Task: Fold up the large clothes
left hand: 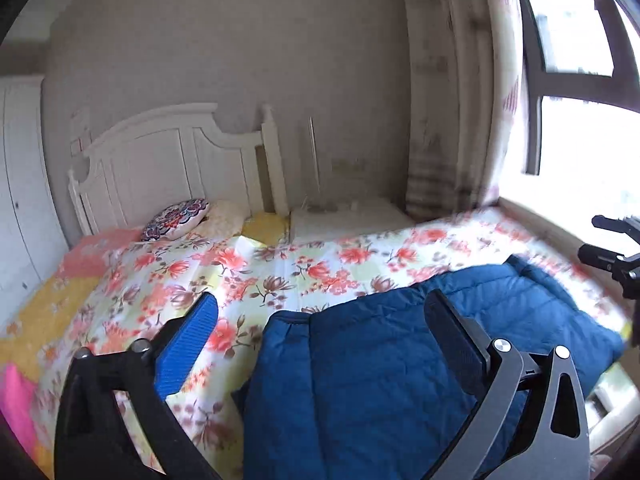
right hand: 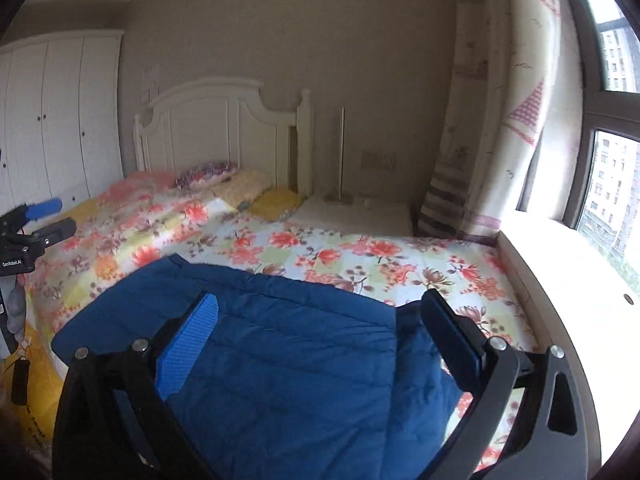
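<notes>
A dark blue quilted jacket (left hand: 380,360) lies folded on the floral bedspread (left hand: 280,264), near the window side of the bed. My left gripper (left hand: 320,300) hovers open above the jacket's left edge, nothing between its blue pads. The right gripper (left hand: 591,236) shows at the far right edge of this view. In the right wrist view the jacket (right hand: 300,340) fills the lower middle, a flap folded over its right part. My right gripper (right hand: 320,298) hangs open over it, clear of the cloth. The left gripper (right hand: 60,214) appears at the left, also open.
A white headboard (left hand: 160,160) and round patterned cushion (left hand: 176,220) sit at the bed's far end, with a white nightstand (right hand: 360,212) beside them. A curtain (right hand: 500,120) and window sill (right hand: 580,280) run along the right. White wardrobe doors (right hand: 60,120) stand at left.
</notes>
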Motion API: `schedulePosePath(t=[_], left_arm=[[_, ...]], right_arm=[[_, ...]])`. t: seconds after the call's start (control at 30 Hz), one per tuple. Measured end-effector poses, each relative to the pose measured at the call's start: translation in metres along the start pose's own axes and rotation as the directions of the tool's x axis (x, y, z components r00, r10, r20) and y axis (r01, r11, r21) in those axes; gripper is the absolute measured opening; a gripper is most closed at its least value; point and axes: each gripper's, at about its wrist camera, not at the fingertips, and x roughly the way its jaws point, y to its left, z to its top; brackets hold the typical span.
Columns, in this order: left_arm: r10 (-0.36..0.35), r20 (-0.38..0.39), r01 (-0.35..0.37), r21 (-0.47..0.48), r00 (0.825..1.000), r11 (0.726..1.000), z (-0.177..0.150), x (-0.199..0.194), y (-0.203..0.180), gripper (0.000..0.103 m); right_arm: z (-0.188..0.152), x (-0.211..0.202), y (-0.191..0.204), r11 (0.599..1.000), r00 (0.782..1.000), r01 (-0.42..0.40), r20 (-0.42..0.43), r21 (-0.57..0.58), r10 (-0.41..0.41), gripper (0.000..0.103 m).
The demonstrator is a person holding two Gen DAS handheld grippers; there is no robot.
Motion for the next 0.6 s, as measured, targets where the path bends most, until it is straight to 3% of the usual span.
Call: schedulePosePath(t=[0.1,0.17,0.2,0.23,0.27,0.3,0.33,0.43,0.6], left_arm=[[0.038,-0.149,-0.029,0.059,0.988,0.998,0.007,0.066,-0.03,0.099],[0.079,-0.253,-0.066,0.058,0.964,0.996,-0.001,0.115,-0.036,0.099],[0.091,-0.288,-0.078,0.055,0.953,0.995,-0.008,0.132,-0.033,0.099],[0.1,-0.354,-0.092,0.04,0.93,0.995,-0.019,0.16,-0.031,0.099],[0.098,-0.386,-0.094,0.029,0.917,0.995,-0.031,0.174,-0.028,0.099],[0.056,-0.441,-0.067,-0.009,0.896,0.998,-0.05,0.196,-0.027,0.099],[-0.007,-0.464,-0.028,-0.067,0.886,0.997,-0.064,0.206,-0.024,0.099],[-0.006,-0.446,-0.035,-0.084,0.895,0.996,-0.072,0.209,-0.025,0.099],[-0.012,-0.44,-0.028,-0.083,0.898,0.996,-0.074,0.207,-0.029,0.099]], right_arm=[[0.011,0.062,0.019,0.999,0.995,-0.001,-0.098,-0.042,-0.003,0.1],[0.007,0.106,0.021,0.996,0.985,0.025,-0.169,-0.09,-0.04,0.1],[-0.002,0.128,0.019,0.993,0.976,0.036,-0.209,-0.113,-0.06,0.1],[-0.013,0.144,0.015,0.988,0.966,0.059,-0.243,-0.143,-0.092,0.1],[-0.033,0.173,0.008,0.979,0.934,0.095,-0.325,-0.183,-0.152,0.1],[-0.05,0.192,-0.009,0.996,0.911,0.019,-0.409,-0.083,-0.051,0.101],[-0.054,0.191,-0.032,0.997,0.918,-0.033,-0.393,0.07,0.058,0.101],[-0.059,0.181,-0.058,0.983,0.935,-0.017,-0.345,0.184,0.081,0.095],[-0.06,0.185,-0.048,0.991,0.929,0.011,-0.367,0.133,0.039,0.096]])
